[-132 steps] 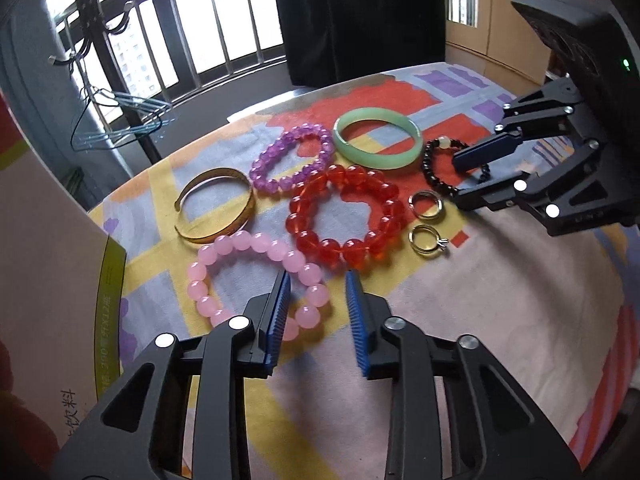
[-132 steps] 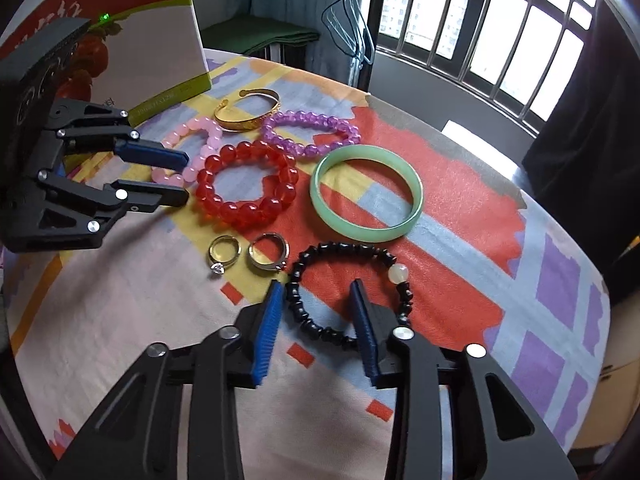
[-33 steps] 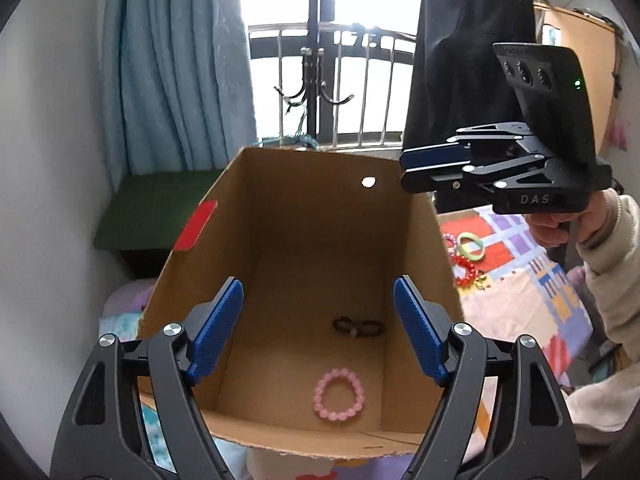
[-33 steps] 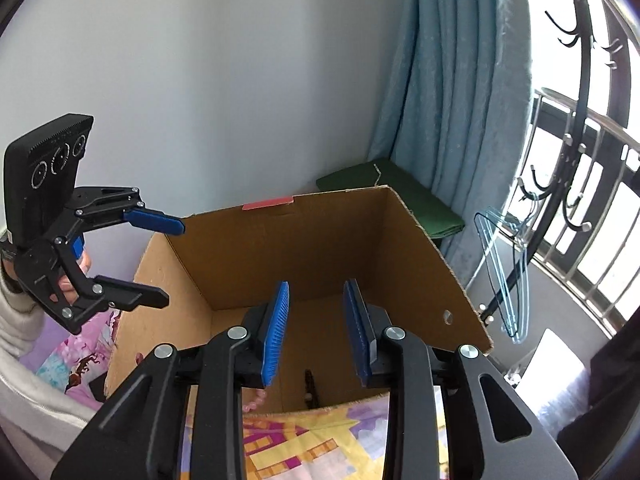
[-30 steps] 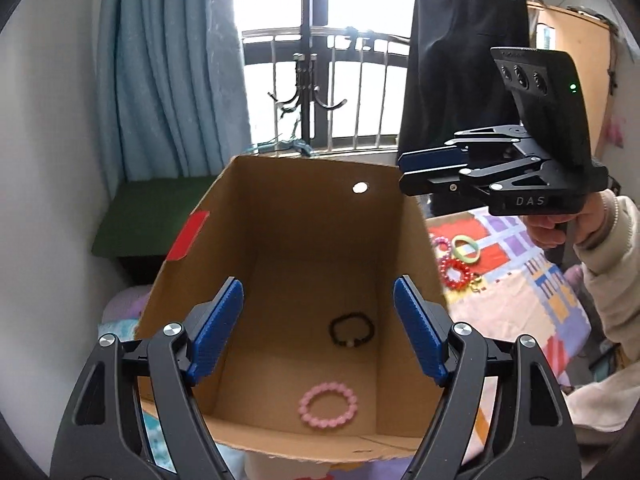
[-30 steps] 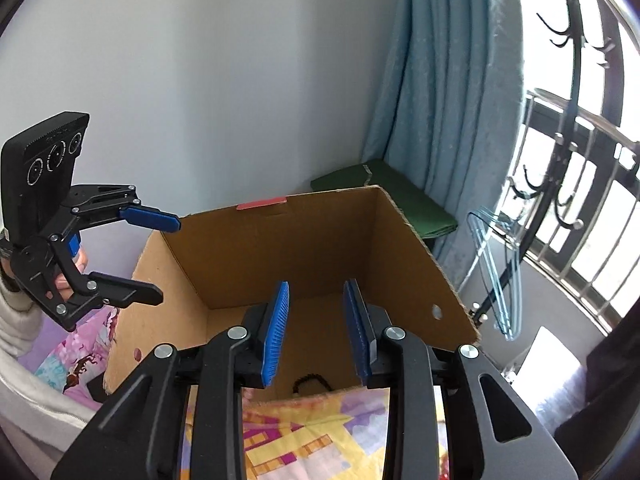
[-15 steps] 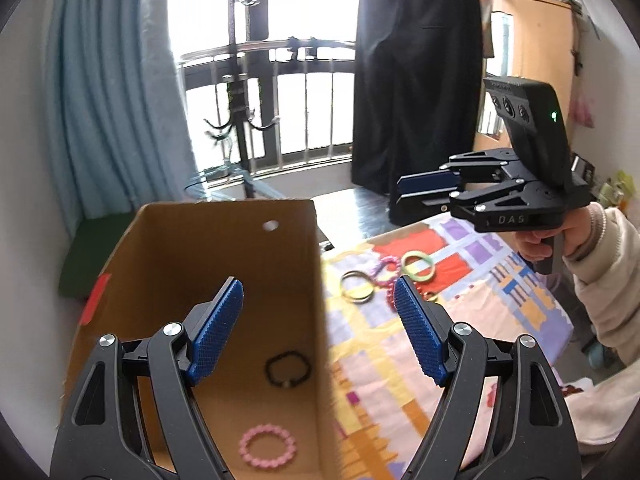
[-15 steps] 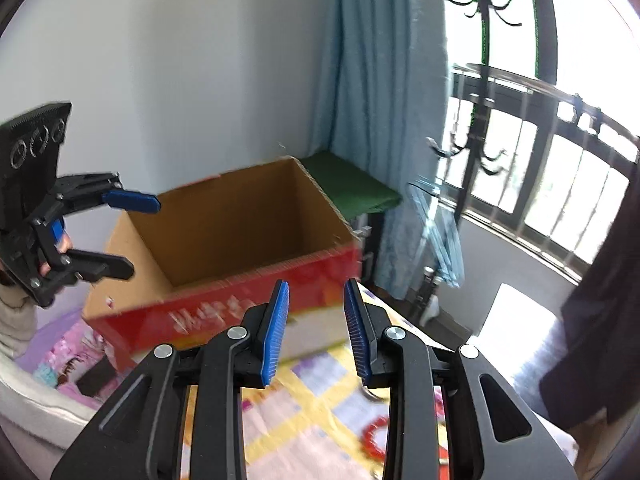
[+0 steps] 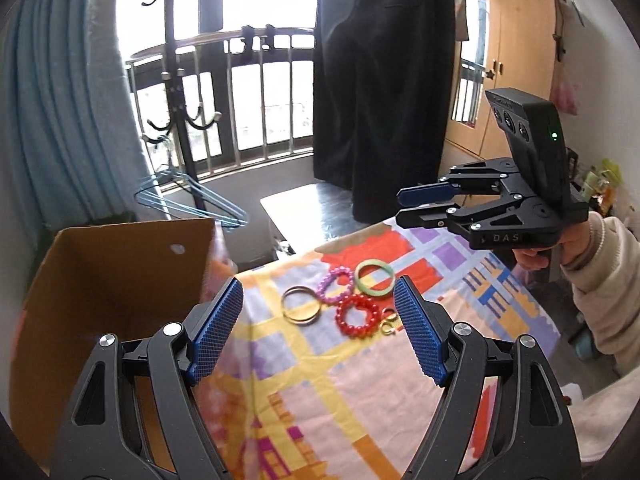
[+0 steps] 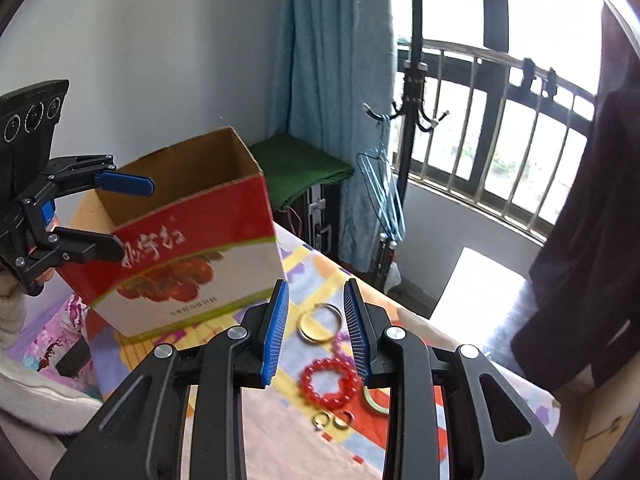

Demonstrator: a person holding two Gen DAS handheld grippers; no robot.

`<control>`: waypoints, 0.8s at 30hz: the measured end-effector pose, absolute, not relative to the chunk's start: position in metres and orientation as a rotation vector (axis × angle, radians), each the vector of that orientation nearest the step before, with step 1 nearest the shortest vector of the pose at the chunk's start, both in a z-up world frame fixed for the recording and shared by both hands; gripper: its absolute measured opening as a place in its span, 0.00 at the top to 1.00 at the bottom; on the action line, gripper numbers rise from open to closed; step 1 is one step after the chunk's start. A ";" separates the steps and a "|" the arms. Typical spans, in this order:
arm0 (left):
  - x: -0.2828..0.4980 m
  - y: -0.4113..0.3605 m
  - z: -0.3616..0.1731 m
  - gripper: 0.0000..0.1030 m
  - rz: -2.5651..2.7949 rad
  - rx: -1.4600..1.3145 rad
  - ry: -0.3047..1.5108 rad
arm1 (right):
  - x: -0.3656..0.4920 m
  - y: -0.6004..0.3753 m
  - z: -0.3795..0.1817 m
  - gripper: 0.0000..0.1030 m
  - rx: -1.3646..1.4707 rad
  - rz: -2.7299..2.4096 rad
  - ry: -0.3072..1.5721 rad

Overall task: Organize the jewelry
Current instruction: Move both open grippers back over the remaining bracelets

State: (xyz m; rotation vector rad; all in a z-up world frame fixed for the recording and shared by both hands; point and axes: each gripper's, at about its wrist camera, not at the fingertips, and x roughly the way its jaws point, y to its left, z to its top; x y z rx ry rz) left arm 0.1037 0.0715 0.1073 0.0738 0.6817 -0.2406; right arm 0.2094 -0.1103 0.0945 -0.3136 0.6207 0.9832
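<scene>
My left tongs (image 9: 318, 330) gape wide, empty; my right tongs (image 10: 316, 330) are slightly apart above the gold bangle (image 10: 319, 323).

From my left wrist view the cardboard box (image 9: 120, 280) sits on the table's (image 9: 360, 400) left end, the jewelry lying to its right: bangle (image 9: 300, 310) nearest the box, beaded bracelet (image 9: 357, 316) right of it, two rings (image 9: 389, 320) just beside that. Another beaded bracelet (image 9: 334, 284) and a jade bangle (image 9: 375, 276) lie behind them. I hold the right gripper (image 9: 404, 204) in the air above the table's far right.
</scene>
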 end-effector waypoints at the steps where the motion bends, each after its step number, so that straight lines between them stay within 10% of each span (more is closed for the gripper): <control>1: 0.107 0.067 0.104 0.27 -0.246 0.075 0.688 | 0.212 -0.113 0.091 0.72 -0.313 0.979 0.628; 24: 0.185 0.010 -0.015 0.29 -0.329 0.065 0.909 | 0.277 -0.123 -0.019 0.72 -0.365 0.939 0.824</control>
